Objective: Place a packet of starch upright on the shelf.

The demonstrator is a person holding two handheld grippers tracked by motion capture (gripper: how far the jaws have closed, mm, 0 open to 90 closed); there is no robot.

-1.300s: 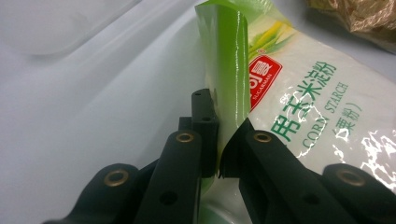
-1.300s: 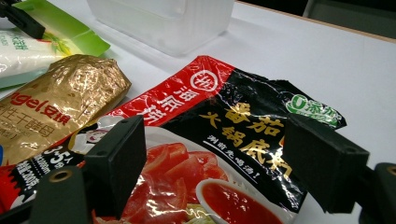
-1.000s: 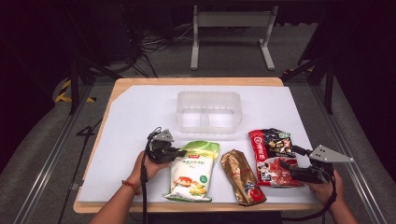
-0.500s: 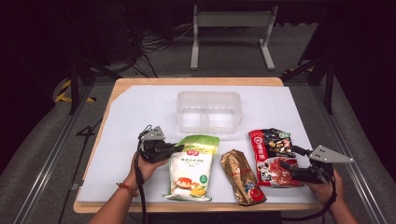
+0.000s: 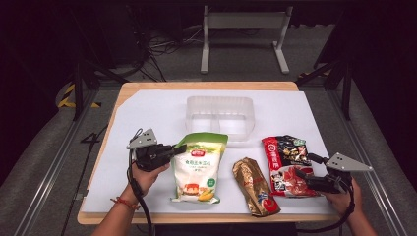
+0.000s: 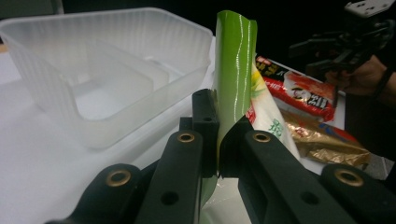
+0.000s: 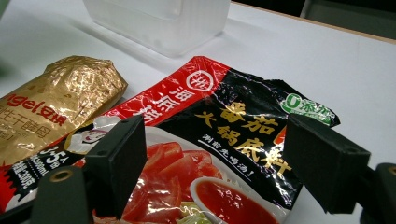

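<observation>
The gold packet (image 7: pixel 56 105) bore part of a white brand word ending in "gel", with Chinese characters beside it and a line of smaller ones below. The red and black packet (image 7: pixel 224 126) carried "海底捞" in white on its red band, "番茄火锅底料" in large gold characters on the black, and a green oval label at its corner. The green and white bag (image 5: pixel 198 167) had print too small to read.

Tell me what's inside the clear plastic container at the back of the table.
The clear plastic container looks empty: its divider wall and bare floor show through in the high and left gripper views. Its far inner corners are hazy behind the ribbed walls.
</observation>
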